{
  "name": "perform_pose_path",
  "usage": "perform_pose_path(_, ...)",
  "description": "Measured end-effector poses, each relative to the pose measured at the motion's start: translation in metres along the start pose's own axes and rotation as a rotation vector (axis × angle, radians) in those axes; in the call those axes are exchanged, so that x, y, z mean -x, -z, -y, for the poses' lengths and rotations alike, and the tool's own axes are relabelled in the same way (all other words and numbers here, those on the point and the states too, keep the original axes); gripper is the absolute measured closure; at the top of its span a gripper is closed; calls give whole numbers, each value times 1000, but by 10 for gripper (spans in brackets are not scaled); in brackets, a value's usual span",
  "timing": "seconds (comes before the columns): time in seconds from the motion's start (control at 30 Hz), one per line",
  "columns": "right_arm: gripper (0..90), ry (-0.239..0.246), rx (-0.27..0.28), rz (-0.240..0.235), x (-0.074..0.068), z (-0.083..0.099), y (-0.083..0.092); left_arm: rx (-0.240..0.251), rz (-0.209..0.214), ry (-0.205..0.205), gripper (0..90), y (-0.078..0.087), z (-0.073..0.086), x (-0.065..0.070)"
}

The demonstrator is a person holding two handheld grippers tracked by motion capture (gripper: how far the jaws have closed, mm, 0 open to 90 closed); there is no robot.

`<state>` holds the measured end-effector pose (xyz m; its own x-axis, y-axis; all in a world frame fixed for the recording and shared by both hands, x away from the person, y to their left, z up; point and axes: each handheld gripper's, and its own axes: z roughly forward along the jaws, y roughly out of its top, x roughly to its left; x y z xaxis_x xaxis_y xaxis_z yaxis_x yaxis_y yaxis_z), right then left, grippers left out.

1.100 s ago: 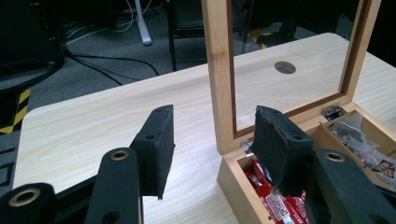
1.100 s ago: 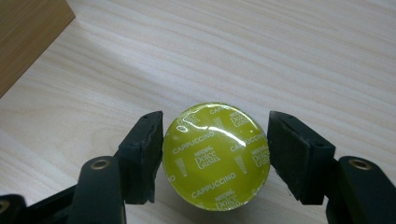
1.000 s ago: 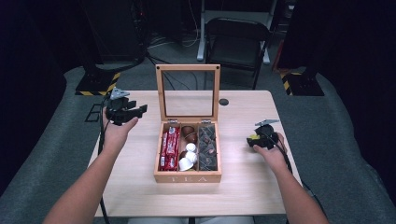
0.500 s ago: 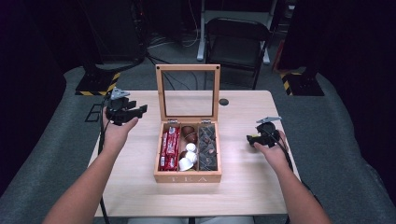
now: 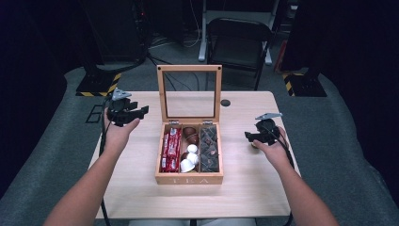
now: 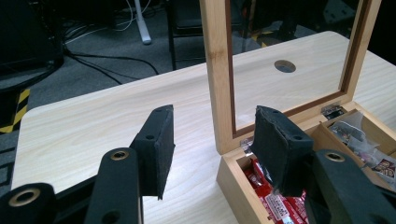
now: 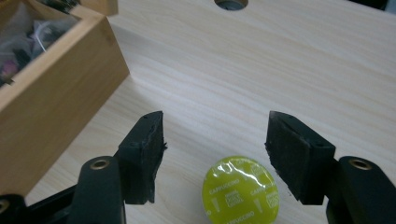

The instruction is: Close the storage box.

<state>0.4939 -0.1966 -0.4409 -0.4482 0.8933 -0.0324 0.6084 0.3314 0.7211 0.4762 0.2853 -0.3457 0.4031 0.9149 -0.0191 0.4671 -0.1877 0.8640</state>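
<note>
Status: the work in hand is the transfer of a coffee capsule between the desk and the tea box; the direction of transfer cannot be determined from the present state.

Landmark: the wooden tea box (image 5: 189, 179), lid (image 5: 189, 93) raised upright at its rear edge. All positions below are given relative to it.

Contents of the tea box: red packets (image 5: 170, 149) in the left compartment, brown and white capsules (image 5: 190, 151) in the middle compartment, dark sachets (image 5: 209, 148) in the right compartment.

Task item: one yellow-green capsule (image 7: 240, 190) lies foil side up on the desk (image 5: 244, 188), to the right of the tea box and apart from its side wall.

Right gripper (image 7: 215, 149): positioned to the right of the tea box, directly over the capsule. The jaws stand wide on either side of it, have just been closing slightly, and do not press on it. The capsule rests on the desk between and below them, ungripped.

Left gripper (image 6: 212, 144): held to the left of the tea box, near its rear left corner. The jaws stand at a moderate gap with nothing between them.

Assessment: the lid is open and the compartments are partly filled. Either the capsule has just been set out, or it awaits grasping and placing in the middle compartment
</note>
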Motion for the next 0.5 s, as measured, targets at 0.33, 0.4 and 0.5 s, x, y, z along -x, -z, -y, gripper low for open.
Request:
perform_pose_path(0.33, 388, 26, 59, -72, -14, -25, 14, -1, -2, 2, 483, 0, 0, -1)
perform_pose_path(0.4, 388, 22, 63, -74, -17, -27, 15, 0, -3, 1, 483, 0, 0, -1)
perform_pose_path(0.5, 387, 27, 70, -88, -22, -32, 16, 0, -1, 1, 483, 1, 0, -1)
